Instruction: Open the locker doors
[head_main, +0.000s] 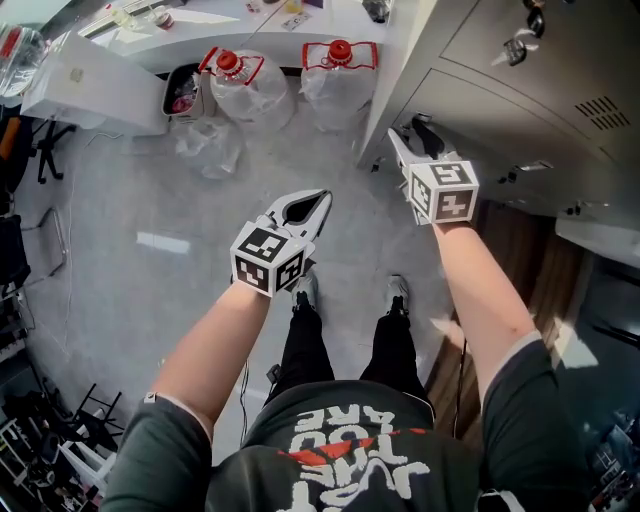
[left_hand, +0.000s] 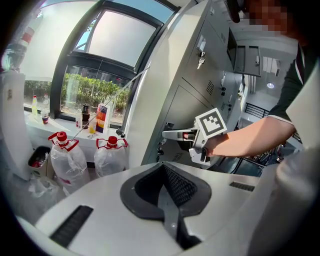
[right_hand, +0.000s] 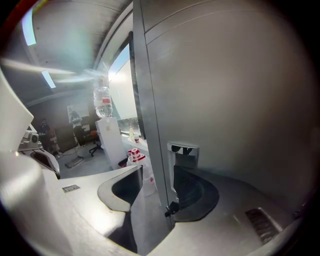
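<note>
The grey lockers (head_main: 500, 110) stand at the right, and a bunch of keys (head_main: 520, 45) hangs in an upper door. My right gripper (head_main: 400, 145) reaches to the edge of one locker door. In the right gripper view that door edge (right_hand: 150, 125) runs upright between the jaws of the right gripper (right_hand: 157, 175), which stand apart on either side of it, below a metal latch plate (right_hand: 184, 150). The left gripper view shows the right gripper (left_hand: 172, 134) at the lockers (left_hand: 190, 80). My left gripper (head_main: 318, 205) hangs over the floor, shut and empty, its pads (left_hand: 172, 187) together.
Two water jugs with red caps (head_main: 250, 85) (head_main: 338, 80) stand by the locker's left corner, under a white counter (head_main: 200, 30). A white dispenser (head_main: 90, 85) and a small bin (head_main: 182, 92) stand to their left. The person's feet (head_main: 305, 290) are below the grippers. A lower locker compartment (head_main: 520, 250) gapes dark.
</note>
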